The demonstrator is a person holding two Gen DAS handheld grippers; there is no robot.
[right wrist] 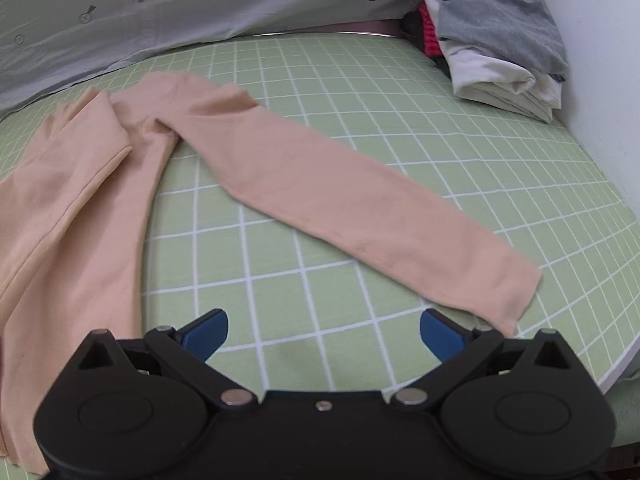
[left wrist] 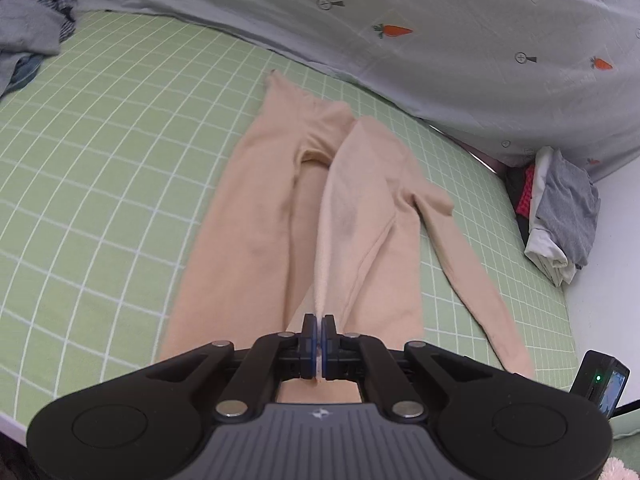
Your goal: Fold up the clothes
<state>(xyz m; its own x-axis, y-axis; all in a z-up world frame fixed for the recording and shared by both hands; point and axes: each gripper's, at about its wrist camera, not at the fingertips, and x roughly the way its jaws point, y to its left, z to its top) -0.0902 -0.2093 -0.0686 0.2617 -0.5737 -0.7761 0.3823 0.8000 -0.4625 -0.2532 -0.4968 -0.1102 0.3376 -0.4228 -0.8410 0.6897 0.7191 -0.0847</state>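
A peach long-sleeved top (left wrist: 280, 208) lies on the green checked bed sheet (left wrist: 100, 160). My left gripper (left wrist: 319, 332) is shut on the near edge of the top and lifts a fold of its right half toward the middle. In the right wrist view the top (right wrist: 80, 184) lies at left, and its sleeve (right wrist: 360, 208) stretches flat to the right, cuff close to my right fingertip (right wrist: 440, 332). My right gripper (right wrist: 324, 330) is open and empty just above the sheet, beside the sleeve cuff.
A grey duvet with carrot prints (left wrist: 400, 20) lies along the far side of the bed. A pile of folded grey and white clothes (right wrist: 500, 40) sits in the far right corner by the white wall (right wrist: 600, 80). More crumpled clothes (left wrist: 28, 36) lie far left.
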